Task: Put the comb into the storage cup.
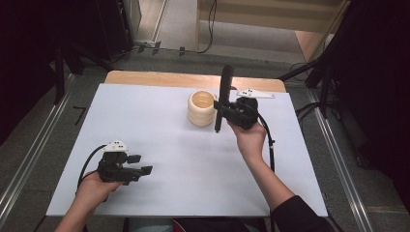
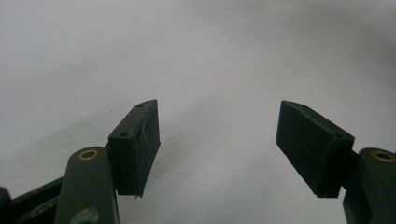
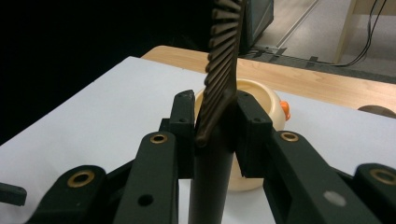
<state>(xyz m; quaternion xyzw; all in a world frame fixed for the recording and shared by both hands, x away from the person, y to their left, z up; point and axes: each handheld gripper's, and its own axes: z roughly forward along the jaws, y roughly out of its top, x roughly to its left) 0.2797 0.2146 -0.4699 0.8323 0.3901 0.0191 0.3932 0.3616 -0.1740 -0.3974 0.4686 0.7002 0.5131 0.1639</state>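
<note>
High view: the right hand-held gripper (image 1: 223, 110) pinches a dark, long-handled comb (image 1: 224, 94) upright, just right of the cream ribbed plastic cup (image 1: 202, 108). The left hand-held gripper (image 1: 140, 164), jaws spread and empty, rests well apart on the white table (image 1: 193, 164).

Right gripper view: the comb (image 3: 219, 84) stands vertical, with the cup (image 3: 261, 100) directly behind it.

White-topped table (image 1: 169, 145); cream ridged cup (image 1: 202, 108) standing near far edge.

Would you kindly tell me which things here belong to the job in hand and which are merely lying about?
In the job:
- dark toothed comb with a round handle, clamped upright in the right gripper
- cream ribbed cup

Lying about:
- left gripper, jaws open on nothing
- white table
</note>
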